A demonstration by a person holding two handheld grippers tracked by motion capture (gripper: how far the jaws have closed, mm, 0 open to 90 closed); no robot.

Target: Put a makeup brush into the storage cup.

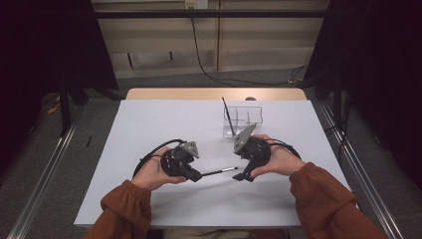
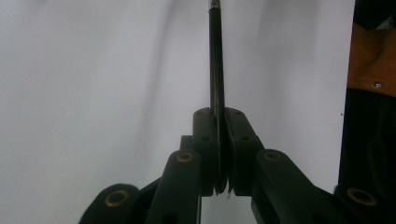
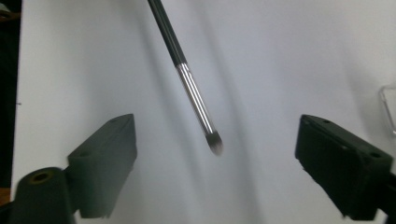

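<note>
- Risk: the makeup brush (image 1: 218, 172), held by its handle end alone, may tilt or slip if the left gripper (image 1: 195, 174) turns, since the bristle end hangs free above the white surface (image 1: 149, 119).
- Risk: the right gripper (image 1: 242, 176) could knock the tip aside on reclosing.
- Left fingers (image 2: 208, 140): clenched on the brush handle.
- Right fingers (image 3: 105, 163): released, spread wide either side of the bristle tip, touching nothing.
- The brush lies on the person's side of the clear organiser (image 1: 244, 119), between both grippers.

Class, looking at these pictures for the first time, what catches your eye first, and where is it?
A slim black makeup brush juts level from the shut left gripper near the middle of the white table. Its tip hangs between the open right gripper jaws. Behind stands a clear organizer holding another brush.
</note>
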